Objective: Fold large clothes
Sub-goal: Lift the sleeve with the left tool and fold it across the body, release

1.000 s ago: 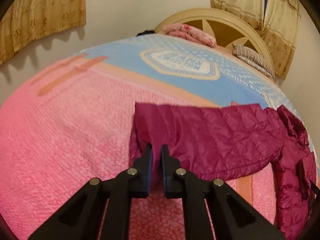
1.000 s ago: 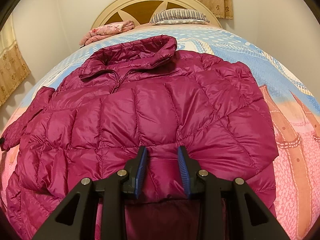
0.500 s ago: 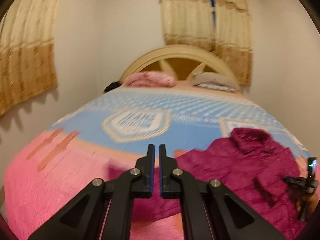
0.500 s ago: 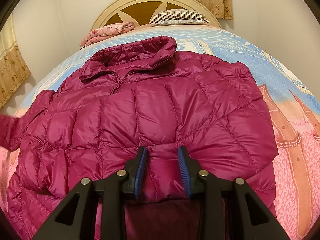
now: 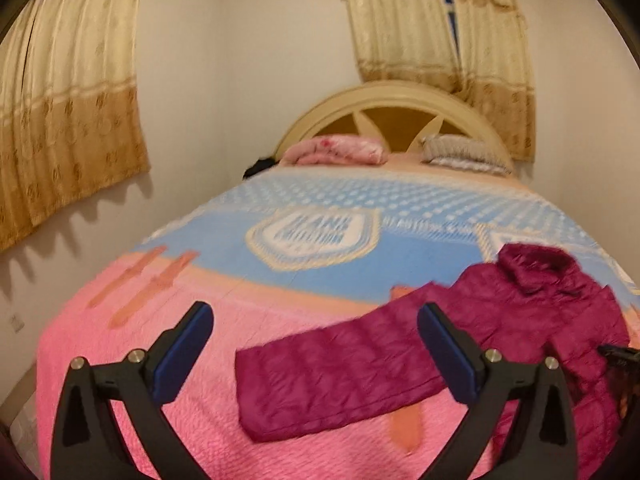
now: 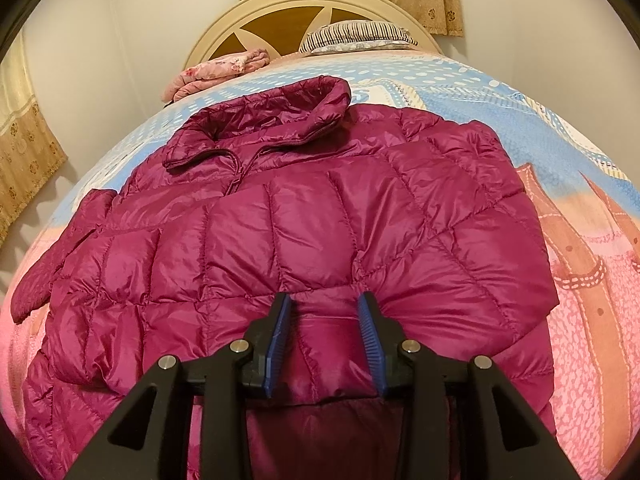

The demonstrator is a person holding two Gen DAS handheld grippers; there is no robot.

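Observation:
A magenta quilted puffer jacket [image 6: 320,220] lies front up on the bed, collar toward the headboard. My right gripper [image 6: 324,320] pinches a puckered fold at the jacket's near hem, pads pressing the fabric while its jaws ease open slightly. In the left wrist view the jacket's sleeve [image 5: 340,376] lies stretched out flat on the pink bedspread [image 5: 120,360], away from the body [image 5: 560,308]. My left gripper [image 5: 314,312] hovers above the sleeve, jaws opening wide with nothing between the pads. The right gripper's tip [image 5: 620,354] shows at the far right.
A cream arched headboard [image 5: 392,100] stands at the bed's far end, with a folded pink blanket [image 5: 336,150] and a striped pillow [image 5: 460,152] before it. Curtains [image 5: 68,120] hang on the left wall, which runs close along the bed.
The left gripper let go of the sleeve, rose and tilted up, and its jaws swung wide apart. The sleeve now lies flat on the bed. The right gripper kept still.

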